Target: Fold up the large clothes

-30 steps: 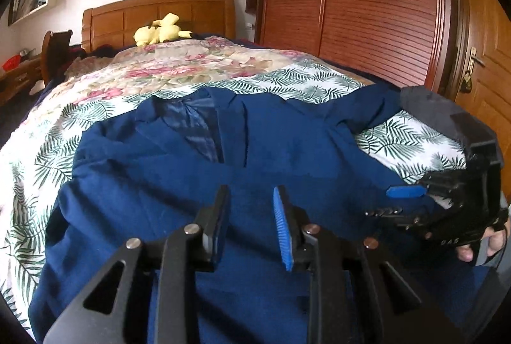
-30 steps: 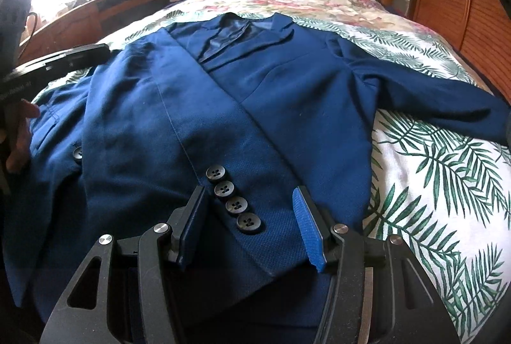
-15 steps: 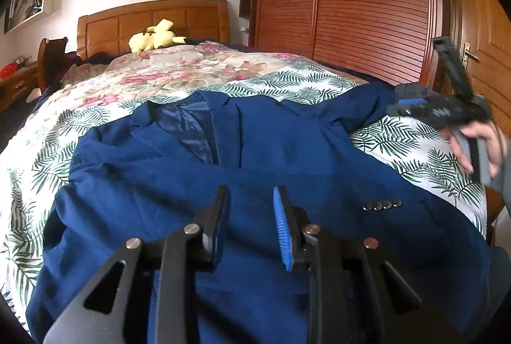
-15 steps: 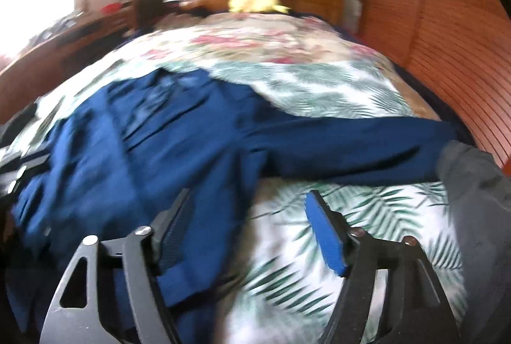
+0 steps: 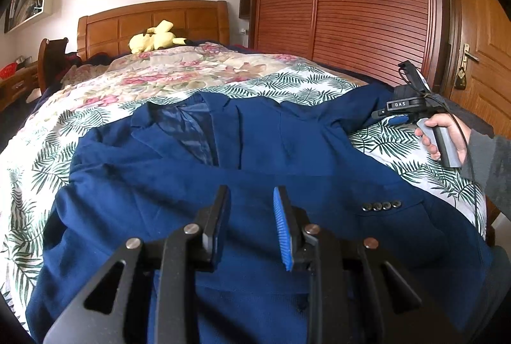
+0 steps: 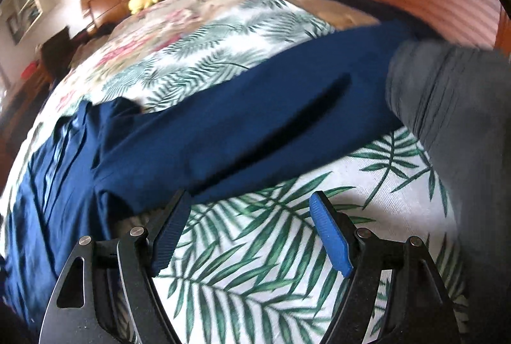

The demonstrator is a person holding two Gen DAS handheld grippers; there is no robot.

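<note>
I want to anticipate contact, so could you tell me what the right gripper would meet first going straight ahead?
Probably the outstretched sleeve of the blue jacket; the right gripper is open over bare bedspread, though depth is unclear.

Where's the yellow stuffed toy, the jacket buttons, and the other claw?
yellow stuffed toy (image 5: pixel 155 39), left wrist view, on its body.
jacket buttons (image 5: pixel 381 205), left wrist view, middle of the cuff row.
right claw (image 5: pixel 397 117), left wrist view, by its blue pad.
</note>
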